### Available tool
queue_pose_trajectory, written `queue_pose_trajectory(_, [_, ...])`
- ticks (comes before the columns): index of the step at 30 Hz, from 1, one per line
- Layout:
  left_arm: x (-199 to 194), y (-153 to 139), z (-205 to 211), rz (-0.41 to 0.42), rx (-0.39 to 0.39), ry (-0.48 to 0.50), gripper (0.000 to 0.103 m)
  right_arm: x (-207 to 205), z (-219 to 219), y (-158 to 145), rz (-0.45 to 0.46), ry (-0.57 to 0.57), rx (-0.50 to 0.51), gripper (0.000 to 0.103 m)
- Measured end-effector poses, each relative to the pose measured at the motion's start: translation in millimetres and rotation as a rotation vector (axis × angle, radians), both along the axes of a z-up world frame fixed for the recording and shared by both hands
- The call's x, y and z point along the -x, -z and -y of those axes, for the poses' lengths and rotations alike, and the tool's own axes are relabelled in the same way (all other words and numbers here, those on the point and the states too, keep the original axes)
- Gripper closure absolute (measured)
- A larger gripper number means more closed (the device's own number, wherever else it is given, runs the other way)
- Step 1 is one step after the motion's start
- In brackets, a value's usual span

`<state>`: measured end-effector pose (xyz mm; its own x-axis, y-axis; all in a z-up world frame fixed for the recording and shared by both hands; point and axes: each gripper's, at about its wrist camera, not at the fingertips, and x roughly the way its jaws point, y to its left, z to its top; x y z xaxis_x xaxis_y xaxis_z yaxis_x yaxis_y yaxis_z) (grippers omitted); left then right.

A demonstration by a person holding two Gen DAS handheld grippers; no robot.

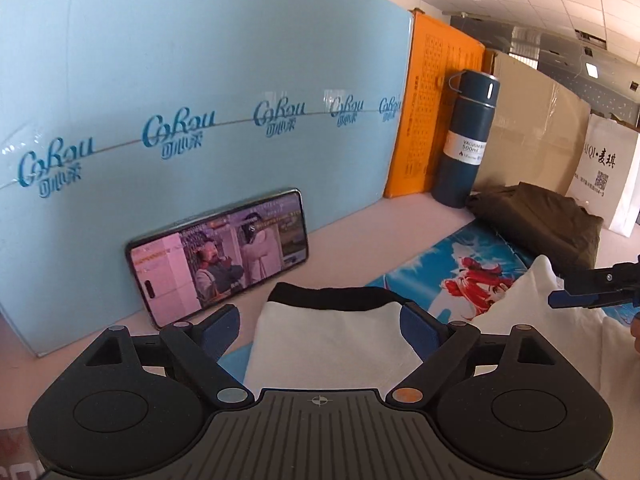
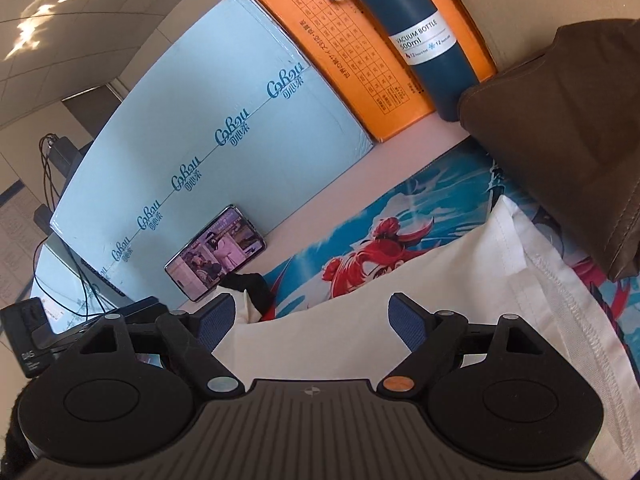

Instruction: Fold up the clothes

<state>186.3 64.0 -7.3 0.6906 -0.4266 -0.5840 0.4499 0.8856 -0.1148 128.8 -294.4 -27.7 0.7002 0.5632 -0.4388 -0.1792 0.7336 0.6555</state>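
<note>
Only my left view shows the white bag; one phone, one bottle. My left tongs and right tongs gape wide, empty, over the white garment.

black grippers, blue ribbed jaws.

I read the left gripper with jaws spread wide, pads clear of any contact, pitched downward. The right gripper is likewise spread, nothing clamped, pitched downward; its fingers show at the left view's right edge.
</note>
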Motion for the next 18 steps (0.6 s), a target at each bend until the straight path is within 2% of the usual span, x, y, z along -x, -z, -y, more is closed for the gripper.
queue_pose_trajectory(6, [-33.0, 31.1, 14.0, -0.081, -0.004, 0.011, 0.015, -1.2, 11.6, 10.5, -0.026, 0.008, -0.067, 0.02])
queue_pose_trajectory(8, [-39.2, 34.6, 13.9, -0.079, -0.012, 0.01, 0.015, -2.7, 12.3, 12.7, -0.04, 0.008, -0.076, 0.02])
queue_pose_trajectory(11, [-43.7, 34.8, 8.8, -0.087, 0.026, 0.015, 0.015, -3.6, 14.1, 14.8, -0.047, 0.007, -0.087, 0.02])
queue_pose_trajectory(13, [-39.3, 35.8, 12.5, -0.064, -0.01, 0.027, 0.016, -3.5, 15.2, 15.4, -0.047, 0.009, -0.092, 0.02])
queue_pose_trajectory(15, [-33.4, 35.3, 20.7, -0.03, -0.06, 0.046, 0.023, -3.4, 15.4, 15.9, -0.046, 0.01, -0.094, 0.02])
queue_pose_trajectory(18, [-29.2, 33.3, 26.4, -0.004, -0.076, 0.08, 0.035, -3.4, 15.0, 16.3, -0.045, 0.011, -0.093, 0.02])
